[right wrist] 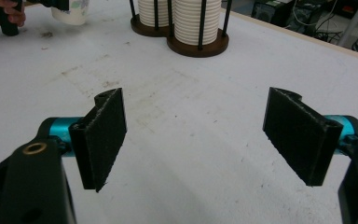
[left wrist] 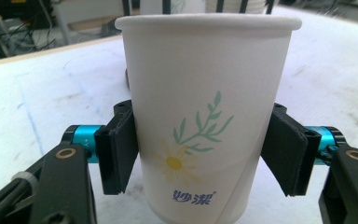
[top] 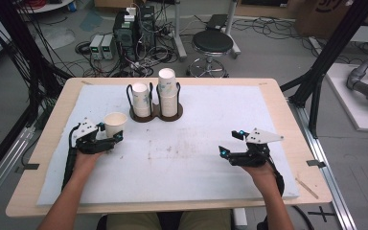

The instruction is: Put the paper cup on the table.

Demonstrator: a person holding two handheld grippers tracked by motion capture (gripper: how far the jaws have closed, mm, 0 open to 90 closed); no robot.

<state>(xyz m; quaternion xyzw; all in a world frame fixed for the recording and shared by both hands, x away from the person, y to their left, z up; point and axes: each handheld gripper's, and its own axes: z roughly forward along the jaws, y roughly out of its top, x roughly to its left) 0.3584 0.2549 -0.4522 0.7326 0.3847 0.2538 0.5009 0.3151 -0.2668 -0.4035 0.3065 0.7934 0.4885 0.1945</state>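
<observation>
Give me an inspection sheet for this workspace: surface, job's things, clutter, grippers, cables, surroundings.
Surface: white mat on a wooden table; faint brownish stains mid-mat.
Job's things: single paper cup upright between the left gripper's fingers; dark two-slot cup holder behind it with two cup stacks, the right stack taller.
Clutter: nothing seen on the mat.
Grippers: left gripper around the cup, fingers at its sides, contact cannot be confirmed; right gripper open, nothing between its fingers, low over bare mat.
Cables: black cable along the left forearm; tangled cables on the floor beyond the table.
Surroundings: black stool, electronics boxes, black frame posts.
</observation>
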